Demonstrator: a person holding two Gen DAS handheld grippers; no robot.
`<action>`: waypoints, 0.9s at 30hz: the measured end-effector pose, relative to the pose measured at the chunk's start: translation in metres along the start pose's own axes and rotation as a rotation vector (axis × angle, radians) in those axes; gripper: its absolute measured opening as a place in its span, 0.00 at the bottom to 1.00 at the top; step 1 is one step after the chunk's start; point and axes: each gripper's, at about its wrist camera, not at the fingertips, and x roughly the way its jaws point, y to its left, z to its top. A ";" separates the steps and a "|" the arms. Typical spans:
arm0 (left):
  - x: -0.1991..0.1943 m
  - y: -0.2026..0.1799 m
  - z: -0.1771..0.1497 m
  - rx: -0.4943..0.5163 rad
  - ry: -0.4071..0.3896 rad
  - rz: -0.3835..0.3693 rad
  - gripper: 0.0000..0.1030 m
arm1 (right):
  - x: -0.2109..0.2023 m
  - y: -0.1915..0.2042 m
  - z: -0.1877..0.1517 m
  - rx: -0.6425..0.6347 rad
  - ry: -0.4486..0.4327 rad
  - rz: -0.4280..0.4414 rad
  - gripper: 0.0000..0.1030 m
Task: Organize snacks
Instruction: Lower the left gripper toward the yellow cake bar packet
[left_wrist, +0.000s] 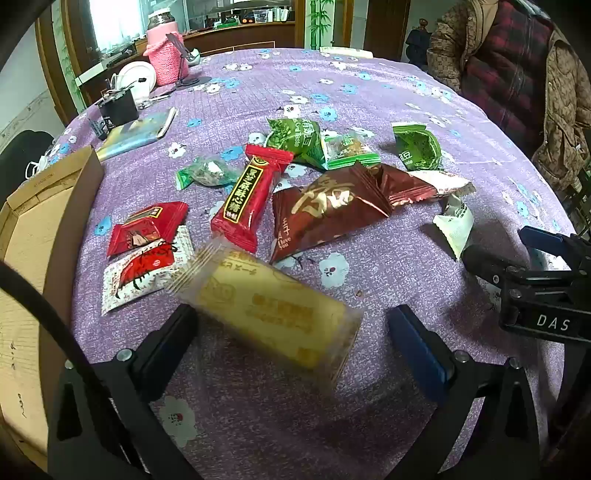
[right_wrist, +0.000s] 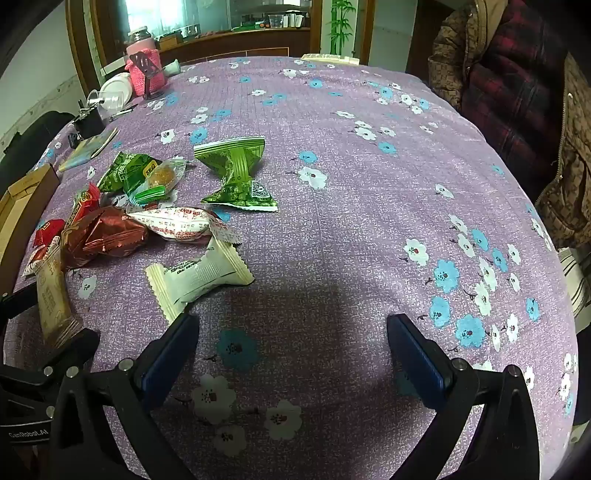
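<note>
Several snack packets lie on the purple flowered tablecloth (left_wrist: 369, 96). My left gripper (left_wrist: 291, 332) is open; a yellow cake packet (left_wrist: 273, 314) lies blurred between its fingers, touching the left finger (left_wrist: 173, 332), apart from the right one. Beyond lie a long red bar (left_wrist: 251, 195), a brown foil packet (left_wrist: 328, 210), two small red-and-white packets (left_wrist: 147, 251) and green packets (left_wrist: 295, 136). My right gripper (right_wrist: 291, 343) is open and empty above bare cloth, just right of a white packet (right_wrist: 199, 277). It also shows in the left wrist view (left_wrist: 524, 258).
An open cardboard box (left_wrist: 40, 236) stands at the table's left edge. A pink knitted jar cover (left_wrist: 166, 55), a white plate (left_wrist: 135, 79), a black cup (left_wrist: 118, 107) and a booklet (left_wrist: 136, 133) sit at the far left. A person in a quilted jacket (left_wrist: 517, 81) stands at the far right.
</note>
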 end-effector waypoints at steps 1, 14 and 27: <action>0.000 0.000 0.000 -0.002 0.003 -0.002 1.00 | 0.000 0.000 0.000 0.000 0.001 0.000 1.00; 0.000 0.000 0.000 0.000 0.003 0.000 1.00 | 0.000 0.000 0.000 0.000 0.001 0.000 1.00; -0.002 0.009 0.009 -0.085 0.161 -0.026 1.00 | 0.001 -0.002 0.001 -0.067 0.038 0.047 1.00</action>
